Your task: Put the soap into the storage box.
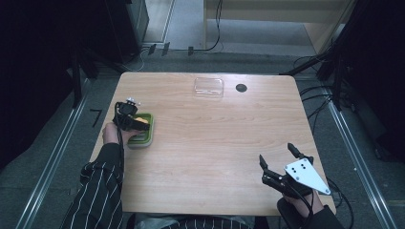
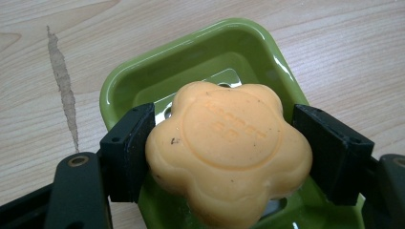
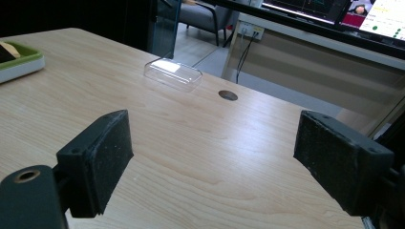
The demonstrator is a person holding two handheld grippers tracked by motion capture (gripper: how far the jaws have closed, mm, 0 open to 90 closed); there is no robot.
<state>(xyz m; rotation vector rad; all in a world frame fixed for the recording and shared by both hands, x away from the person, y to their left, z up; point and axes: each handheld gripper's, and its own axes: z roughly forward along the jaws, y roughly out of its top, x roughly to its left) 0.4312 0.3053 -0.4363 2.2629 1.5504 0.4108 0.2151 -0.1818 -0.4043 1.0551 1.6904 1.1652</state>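
- Left gripper (image 2: 223, 143) clamped on orange flower-shaped soap (image 2: 228, 148) over green soap dish (image 2: 143, 81)
- Right gripper (image 3: 215, 162) jaws spread wide, empty, above wooden table (image 3: 191, 138)

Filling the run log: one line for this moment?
left gripper: shut on orange flower-shaped soap over green soap dish | right gripper: open, idle | clear plastic lid: far edge

Glossy green plastic dish (image 2: 143, 76), matt waxy soap (image 2: 229, 148) (pale wood-grain table (image 1: 215, 143))
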